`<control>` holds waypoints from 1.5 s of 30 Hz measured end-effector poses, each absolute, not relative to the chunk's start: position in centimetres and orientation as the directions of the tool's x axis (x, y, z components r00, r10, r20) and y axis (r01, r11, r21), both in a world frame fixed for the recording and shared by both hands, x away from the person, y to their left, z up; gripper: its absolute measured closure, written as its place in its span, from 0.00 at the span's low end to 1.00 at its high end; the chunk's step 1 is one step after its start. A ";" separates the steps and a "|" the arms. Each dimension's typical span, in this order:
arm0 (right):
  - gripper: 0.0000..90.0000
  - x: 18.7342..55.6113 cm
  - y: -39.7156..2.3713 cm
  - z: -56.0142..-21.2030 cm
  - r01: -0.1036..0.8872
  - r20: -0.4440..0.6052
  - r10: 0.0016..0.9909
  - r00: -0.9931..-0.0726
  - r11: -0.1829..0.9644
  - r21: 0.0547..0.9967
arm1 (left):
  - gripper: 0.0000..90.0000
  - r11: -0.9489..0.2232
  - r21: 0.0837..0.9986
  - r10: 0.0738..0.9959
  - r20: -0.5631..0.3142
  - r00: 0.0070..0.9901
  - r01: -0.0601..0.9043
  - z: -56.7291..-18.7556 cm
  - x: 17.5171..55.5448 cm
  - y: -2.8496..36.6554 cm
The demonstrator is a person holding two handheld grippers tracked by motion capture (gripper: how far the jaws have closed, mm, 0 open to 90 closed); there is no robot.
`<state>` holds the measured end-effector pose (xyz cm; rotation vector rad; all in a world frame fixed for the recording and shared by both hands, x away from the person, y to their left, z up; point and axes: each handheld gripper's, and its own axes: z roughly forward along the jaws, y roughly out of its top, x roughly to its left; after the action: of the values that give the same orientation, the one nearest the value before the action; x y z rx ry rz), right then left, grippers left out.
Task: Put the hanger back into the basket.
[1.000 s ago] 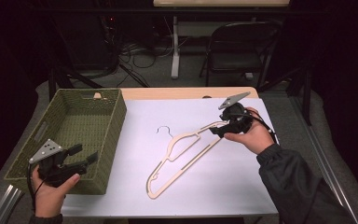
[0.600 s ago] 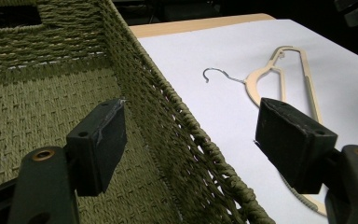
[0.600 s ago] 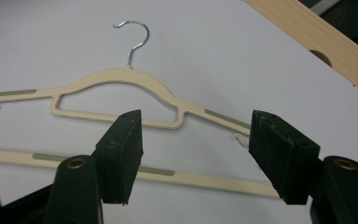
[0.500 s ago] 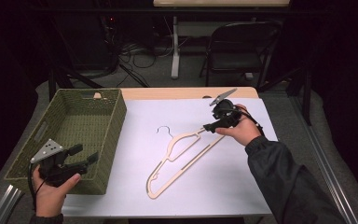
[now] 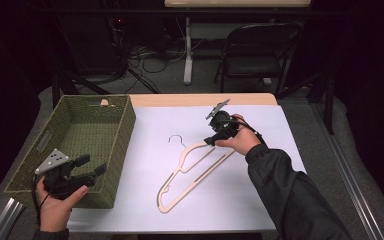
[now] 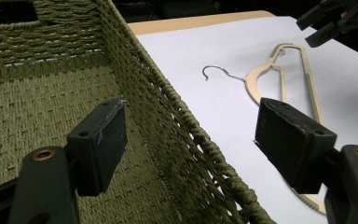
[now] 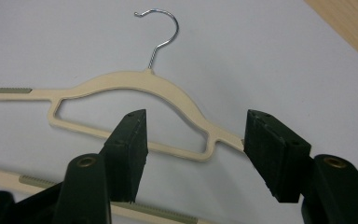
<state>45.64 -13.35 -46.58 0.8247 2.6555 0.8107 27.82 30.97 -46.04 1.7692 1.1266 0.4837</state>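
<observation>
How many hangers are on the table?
1. The cream hanger with a metal hook lies flat on the white table cover, right of the green woven basket, under the right gripper. Nothing shows inside the basket, though its near corner is hidden.

Hanger (image 5: 195,167) right of basket (image 5: 25,170)

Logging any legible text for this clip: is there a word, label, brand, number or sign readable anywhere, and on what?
None can be read.
Hanger: plain cream plastic, no print.
Woven basket: no tag or label.
White table cover: blank.
Left hand-held gripper and right hand-held gripper: no markings visible.
Background furniture is too dark to tell.
</observation>
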 end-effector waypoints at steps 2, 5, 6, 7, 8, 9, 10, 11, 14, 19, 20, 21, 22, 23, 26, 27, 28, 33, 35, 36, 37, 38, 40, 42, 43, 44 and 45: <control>0.44 45.9 -13.0 -47.0 0.448 -0.069 0.577 -0.814 0.699 0.557 | 0.28 -0.127 0.868 0.855 -0.149 0.497 0.480 -46.1 27.9 31.0; 0.46 46.1 -12.6 -47.1 0.427 -0.098 0.550 -0.829 0.737 0.524 | 0.28 -0.128 0.867 0.855 -0.149 0.497 0.481 -46.1 27.9 30.9; 0.46 46.1 -12.3 -47.3 0.417 -0.091 0.547 -0.832 0.726 0.547 | 0.28 -0.130 0.867 0.854 -0.148 0.498 0.481 -46.1 27.9 30.8; 0.47 46.1 -12.0 -47.4 0.413 -0.081 0.543 -0.836 0.719 0.559 | 0.28 -0.130 0.867 0.853 -0.149 0.499 0.480 -46.1 27.9 30.8; 0.48 46.0 -11.6 -47.4 0.408 -0.073 0.514 -0.855 0.753 0.517 | 0.28 -0.131 0.867 0.852 -0.149 0.501 0.480 -46.1 27.9 30.8; 0.48 46.0 -11.6 -47.4 0.408 -0.073 0.514 -0.855 0.753 0.517 | 0.28 -0.132 0.867 0.852 -0.149 0.502 0.481 -46.1 27.9 30.8; 0.48 46.0 -11.3 -47.5 0.403 -0.068 0.499 -0.864 0.766 0.501 | 0.28 -0.133 0.866 0.852 -0.149 0.502 0.482 -46.1 27.9 30.8; 0.48 45.9 -11.1 -47.9 0.385 -0.071 0.486 -0.871 0.766 0.514 | 0.28 -0.134 0.865 0.853 -0.148 0.500 0.483 -46.1 27.9 30.8; 0.50 45.6 -10.5 -48.5 0.369 -0.072 0.447 -0.892 0.811 0.455 | 0.29 -0.131 0.866 0.852 -0.150 0.501 0.483 -46.2 27.9 30.9; 0.53 45.3 -9.6 -49.7 0.336 -0.062 0.393 -0.918 0.850 0.406 | 0.29 -0.129 0.867 0.853 -0.152 0.500 0.482 -46.1 27.9 30.9; 0.54 45.2 -9.3 -50.1 0.329 -0.058 0.380 -0.923 0.858 0.394 | 0.29 -0.130 0.866 0.853 -0.151 0.500 0.482 -46.2 27.9 30.9; 0.54 45.2 -9.3 -50.1 0.329 -0.058 0.380 -0.923 0.858 0.394 | 0.29 -0.130 0.866 0.853 -0.151 0.500 0.483 -46.2 27.9 30.9; 0.55 45.2 -9.0 -50.4 0.314 -0.063 0.364 -0.929 0.867 0.388 | 0.29 -0.130 0.866 0.853 -0.151 0.500 0.482 -46.2 27.9 30.9; 0.55 45.2 -9.0 -50.4 0.314 -0.063 0.364 -0.929 0.867 0.388 | 0.29 -0.131 0.866 0.852 -0.150 0.501 0.483 -46.2 27.9 30.9; 0.54 45.1 -8.7 -50.8 0.303 -0.063 0.351 -0.934 0.876 0.375 | 0.29 -0.132 0.865 0.853 -0.149 0.501 0.483 -46.2 27.9 30.8; 0.54 45.1 -8.7 -50.9 0.304 -0.062 0.349 -0.935 0.880 0.364 | 0.29 -0.132 0.865 0.852 -0.150 0.502 0.484 -46.2 27.9 30.9; 0.53 45.2 -8.6 -51.1 0.296 -0.067 0.342 -0.937 0.881 0.369 | 0.29 -0.132 0.865 0.852 -0.151 0.502 0.484 -46.2 27.9 30.9; 0.51 45.2 -8.5 -51.6 0.280 -0.076 0.326 -0.942 0.893 0.352 | 0.29 -0.130 0.866 0.853 -0.151 0.499 0.484 -46.2 27.8 31.0; 0.50 45.2 -8.4 -51.8 0.277 -0.079 0.321 -0.944 0.898 0.342 | 0.29 -0.129 0.865 0.856 -0.150 0.496 0.485 -46.2 27.8 31.0; 0.50 45.2 -8.4 -51.9 0.265 -0.082 0.310 -0.947 0.902 0.341 | 0.29 -0.129 0.864 0.856 -0.151 0.495 0.486 -46.2 27.7 31.0; 0.50 45.2 -8.4 -51.9 0.265 -0.082 0.310 -0.947 0.902 0.341 | 0.29 -0.128 0.864 0.855 -0.152 0.495 0.487 -46.2 27.7 31.1; 0.50 45.2 -8.4 -52.0 0.272 -0.077 0.314 -0.946 0.901 0.338 | 0.29 -0.127 0.865 0.856 -0.152 0.494 0.486 -46.2 27.7 31.1; 0.50 45.3 -8.3 -52.3 0.268 -0.071 0.308 -0.949 0.905 0.331 | 0.29 -0.127 0.864 0.856 -0.152 0.493 0.487 -46.3 27.7 31.1; 0.49 45.3 -8.3 -52.5 0.268 -0.068 0.305 -0.950 0.906 0.328 | 0.29 -0.128 0.864 0.857 -0.151 0.493 0.487 -46.3 27.7 31.1; 0.50 45.4 -8.3 -52.5 0.267 -0.064 0.303 -0.951 0.907 0.326 | 0.29 -0.129 0.863 0.857 -0.151 0.492 0.488 -46.3 27.7 31.1; 0.50 45.4 -8.3 -52.6 0.266 -0.060 0.301 -0.952 0.908 0.324 | 0.29 -0.129 0.863 0.858 -0.150 0.492 0.488 -46.3 27.7 31.1; 0.50 45.4 -8.3 -52.6 0.266 -0.060 0.301 -0.952 0.908 0.324 | 0.29 -0.129 0.863 0.858 -0.150 0.491 0.489 -46.3 27.7 31.1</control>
<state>45.39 -8.28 -52.58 0.4415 2.9616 0.4796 27.67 31.12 -46.28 1.7778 1.1387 0.4828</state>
